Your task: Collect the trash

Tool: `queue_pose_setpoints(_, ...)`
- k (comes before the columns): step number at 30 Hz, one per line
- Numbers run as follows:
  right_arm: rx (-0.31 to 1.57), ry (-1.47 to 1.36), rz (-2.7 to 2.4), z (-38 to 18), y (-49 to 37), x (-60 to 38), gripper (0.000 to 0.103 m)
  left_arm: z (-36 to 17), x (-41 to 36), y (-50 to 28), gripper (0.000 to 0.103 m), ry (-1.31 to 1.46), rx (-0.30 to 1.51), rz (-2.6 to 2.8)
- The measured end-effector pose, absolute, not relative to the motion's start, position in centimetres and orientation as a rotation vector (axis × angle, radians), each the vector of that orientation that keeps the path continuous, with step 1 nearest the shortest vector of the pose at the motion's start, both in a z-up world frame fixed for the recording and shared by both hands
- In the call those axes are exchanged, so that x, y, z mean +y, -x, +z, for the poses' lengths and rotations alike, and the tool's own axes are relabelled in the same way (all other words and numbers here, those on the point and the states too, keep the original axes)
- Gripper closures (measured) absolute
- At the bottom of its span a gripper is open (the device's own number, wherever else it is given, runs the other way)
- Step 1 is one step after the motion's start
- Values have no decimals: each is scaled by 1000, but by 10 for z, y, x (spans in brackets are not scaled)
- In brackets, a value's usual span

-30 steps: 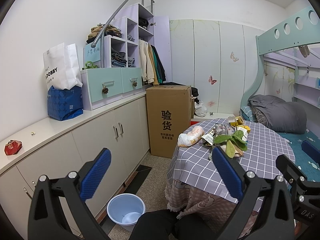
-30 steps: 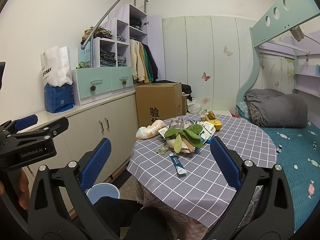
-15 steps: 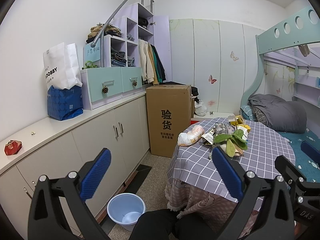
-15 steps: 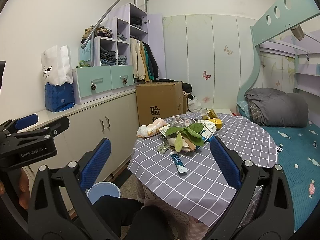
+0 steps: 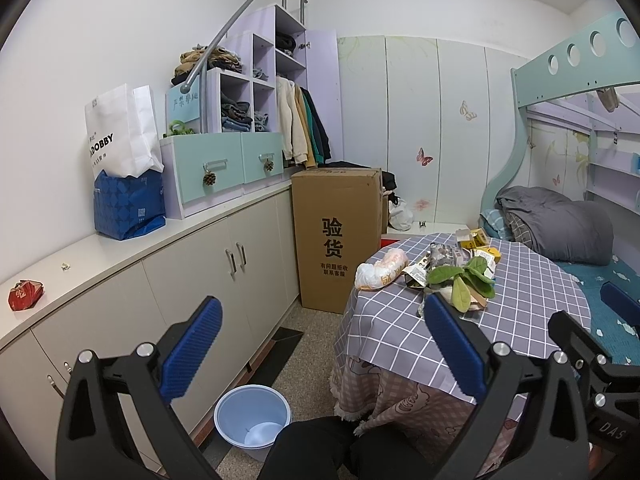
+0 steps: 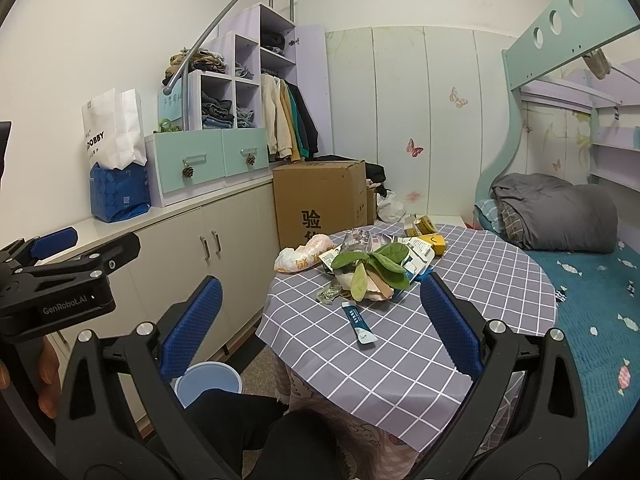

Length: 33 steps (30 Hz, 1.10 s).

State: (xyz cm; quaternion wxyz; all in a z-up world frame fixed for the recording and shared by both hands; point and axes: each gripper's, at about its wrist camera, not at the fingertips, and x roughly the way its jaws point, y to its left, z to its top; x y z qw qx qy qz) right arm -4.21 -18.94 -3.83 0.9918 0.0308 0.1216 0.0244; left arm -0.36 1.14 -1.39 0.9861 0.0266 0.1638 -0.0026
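Item: blue sachet (image 6: 359, 322), flat on desk (image 6: 500, 276), nearest piece of the litter pile (image 6: 370, 270), just on its near side. Long axis runs roughly away from right tongs (image 6: 320, 326), which are nearer. Right tongs and left tongs (image 5: 318, 350) both spread, empty. Bin (image 5: 253, 420) on floor, left of desk.

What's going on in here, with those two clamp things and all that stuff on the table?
A person holds a two-finger gripper in each hand to collect trash. Both the left gripper and the right gripper are open, empty and short of the table. The litter waits there untouched: a blue sachet, green leaves, wrappers and a white bag. A blue bin stands on the floor beside the table.
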Motion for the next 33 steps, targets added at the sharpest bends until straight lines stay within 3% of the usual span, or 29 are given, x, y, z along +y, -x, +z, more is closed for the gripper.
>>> queue_pose_setpoints(21,277,-83,50,-40,37,-195,6,-25,5,0,4,-62,357,-9)
queue_pose_setpoints(33,363,-144,28,-60,7,-217,6,-48,-21,-47,4,-61,510,-103)
